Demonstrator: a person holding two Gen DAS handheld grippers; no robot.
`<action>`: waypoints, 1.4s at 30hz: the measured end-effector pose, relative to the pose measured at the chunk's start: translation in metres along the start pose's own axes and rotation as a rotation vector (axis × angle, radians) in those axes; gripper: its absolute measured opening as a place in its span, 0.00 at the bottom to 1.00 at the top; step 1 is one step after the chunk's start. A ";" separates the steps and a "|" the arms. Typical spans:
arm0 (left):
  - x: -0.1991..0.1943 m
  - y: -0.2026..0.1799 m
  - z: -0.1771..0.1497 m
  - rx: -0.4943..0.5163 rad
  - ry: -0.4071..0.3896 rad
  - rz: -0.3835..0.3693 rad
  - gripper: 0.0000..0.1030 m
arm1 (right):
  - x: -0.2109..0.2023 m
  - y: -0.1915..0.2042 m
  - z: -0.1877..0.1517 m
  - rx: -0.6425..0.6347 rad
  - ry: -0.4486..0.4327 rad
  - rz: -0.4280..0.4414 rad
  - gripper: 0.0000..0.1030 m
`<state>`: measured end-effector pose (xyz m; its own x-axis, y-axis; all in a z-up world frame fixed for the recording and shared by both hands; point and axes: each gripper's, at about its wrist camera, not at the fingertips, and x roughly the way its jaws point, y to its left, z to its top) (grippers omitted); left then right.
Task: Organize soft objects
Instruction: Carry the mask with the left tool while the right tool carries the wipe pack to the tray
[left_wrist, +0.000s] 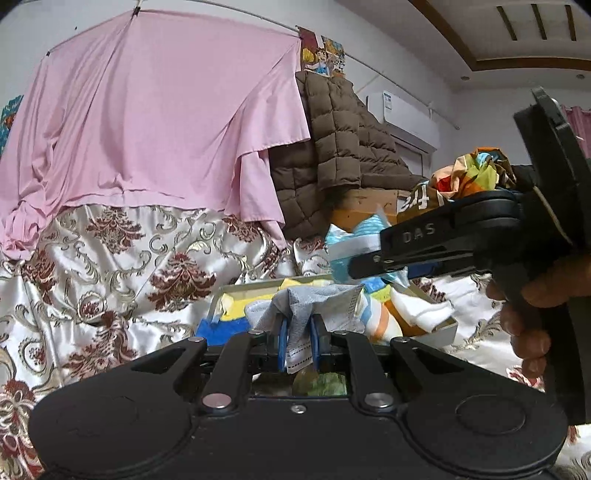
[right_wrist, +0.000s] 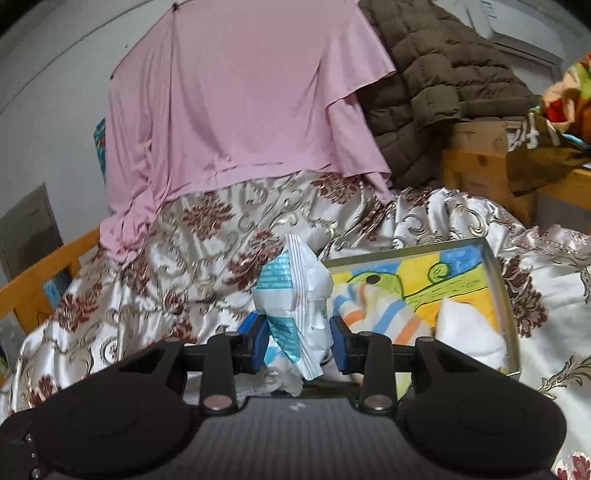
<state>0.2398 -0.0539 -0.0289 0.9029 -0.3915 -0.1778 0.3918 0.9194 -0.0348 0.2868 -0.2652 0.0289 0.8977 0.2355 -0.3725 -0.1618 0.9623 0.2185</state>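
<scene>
Right gripper (right_wrist: 300, 341) pinching upright white-blue packet (right_wrist: 297, 295) | left gripper (left_wrist: 298, 341) pinching grey cloth (left_wrist: 306, 306)

A pink sheet (left_wrist: 147, 122) hangs from a line against the wall, a brown quilted jacket (left_wrist: 332, 136) just beside it. Below spreads a floral satin bedspread (left_wrist: 110, 266). An air conditioner (left_wrist: 406, 118) sits high on the wall.

1. My left gripper (left_wrist: 299, 341), pinching a gray cloth (left_wrist: 314, 306), sits at the tray's (right_wrist: 502, 295) near rim.
2. My right gripper (right_wrist: 299, 343), clamping a packet (right_wrist: 299, 306), crosses above the tray.
3. Towels (right_wrist: 469, 332) fill the tray's near part; its far painted floor lies bare.
</scene>
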 end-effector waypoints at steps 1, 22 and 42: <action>0.004 -0.004 0.001 0.014 -0.003 0.005 0.13 | 0.000 -0.005 0.000 0.005 -0.007 -0.002 0.38; 0.110 -0.047 0.042 0.135 -0.043 0.133 0.13 | 0.039 -0.086 0.009 0.117 -0.093 -0.045 0.39; 0.169 -0.033 0.043 0.000 0.121 0.208 0.14 | 0.069 -0.110 0.002 0.169 -0.019 -0.024 0.42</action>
<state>0.3871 -0.1523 -0.0159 0.9362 -0.1865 -0.2980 0.2000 0.9797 0.0151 0.3671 -0.3547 -0.0188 0.9085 0.2083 -0.3623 -0.0703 0.9307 0.3590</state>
